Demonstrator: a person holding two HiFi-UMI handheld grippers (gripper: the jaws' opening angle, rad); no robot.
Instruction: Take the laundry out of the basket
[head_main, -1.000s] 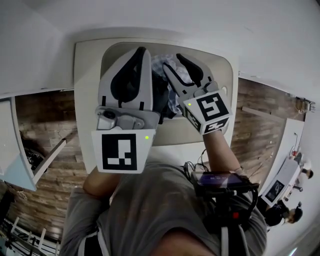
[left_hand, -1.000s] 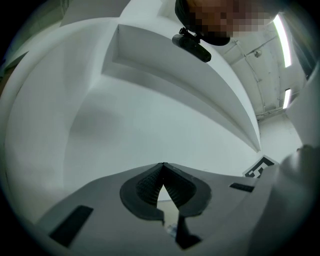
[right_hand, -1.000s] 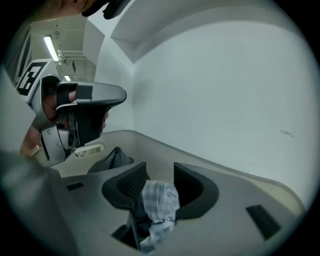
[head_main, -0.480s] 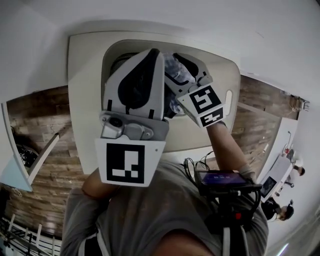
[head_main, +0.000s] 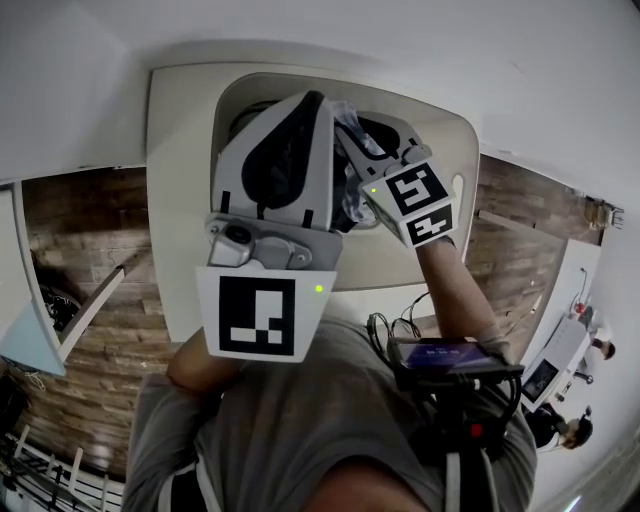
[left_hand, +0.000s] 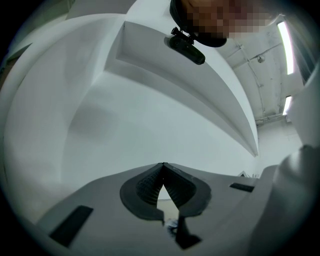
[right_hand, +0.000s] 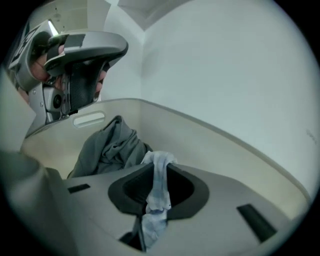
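right claw (right_hand: 156, 162) has dipped further into the basket (head_main: 180, 200) and its jaws have just been closing. now they're pinched on a pale blue-white cloth (right_hand: 159, 192), a fold bunched up between the pads. left claw (left_hand: 162, 172) hangs higher up, jaws together, nothing in them. a grey garment (right_hand: 112, 147) lies heaped against the basket wall. looks like light, limp stuff that will drape and trail, so best to grab a thick bunch, not a thin edge.

This is looking like an office-like lab room: ceiling strip lights (left_hand: 286, 40) are glowing, brown wood-plank flooring (head_main: 90, 230) is running beneath plain white walls (head_main: 500, 60), people (head_main: 572, 430) are sitting by a white desk with a screen (head_main: 548, 378), and a cream plastic laundry basket (head_main: 175, 200) is standing against the wall.
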